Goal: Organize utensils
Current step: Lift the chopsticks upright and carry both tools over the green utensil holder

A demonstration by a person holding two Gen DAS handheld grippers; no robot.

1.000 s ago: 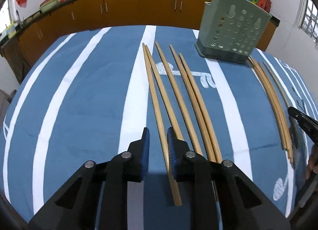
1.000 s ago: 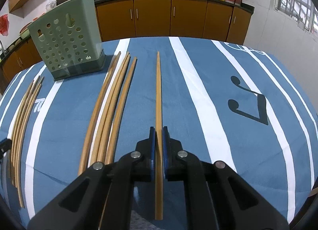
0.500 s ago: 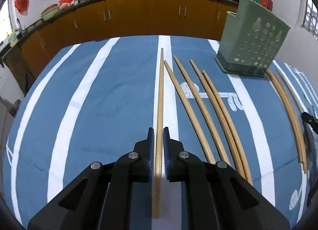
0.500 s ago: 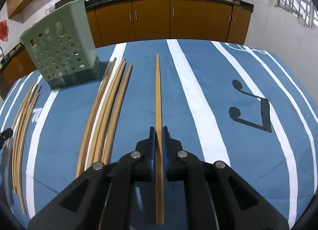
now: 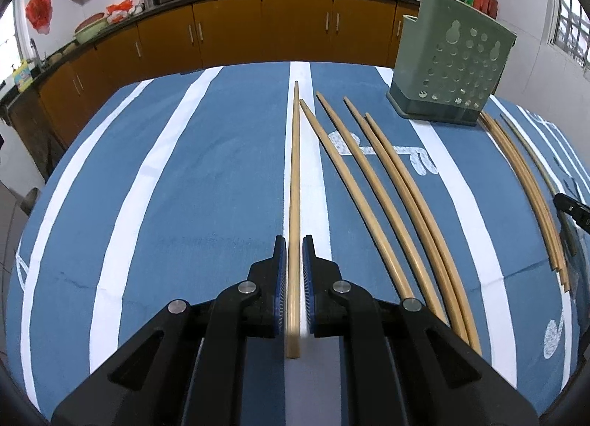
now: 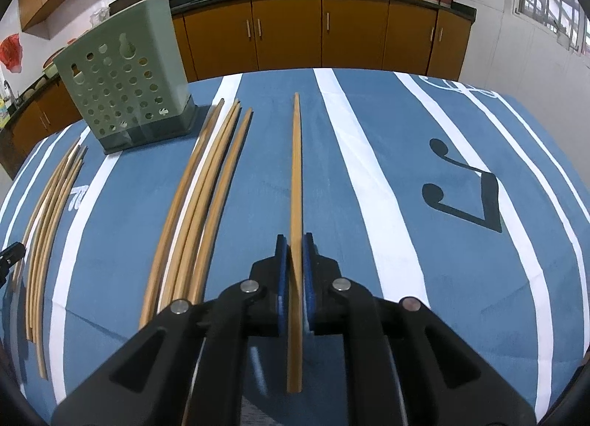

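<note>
My left gripper point(image 5: 294, 260) is shut on a wooden chopstick point(image 5: 294, 182) that points straight ahead above the blue striped cloth. Several loose chopsticks point(image 5: 372, 186) lie to its right. My right gripper point(image 6: 294, 256) is shut on another wooden chopstick point(image 6: 296, 168), also pointing ahead. Several loose chopsticks point(image 6: 199, 197) lie to its left. The green perforated utensil holder point(image 5: 451, 61) stands upright at the far right of the left wrist view, and it stands at the far left in the right wrist view point(image 6: 125, 83).
Another bundle of chopsticks point(image 5: 523, 182) lies past the holder, and it shows at the left edge in the right wrist view point(image 6: 48, 219). The blue tablecloth point(image 6: 461, 260) has white stripes and a music note. Brown kitchen cabinets point(image 5: 236, 31) run behind the table.
The left gripper closed on a chopstick and lifted it, so the view rose and the holder shifted right. The right gripper kept its chopstick and rose slightly.
</note>
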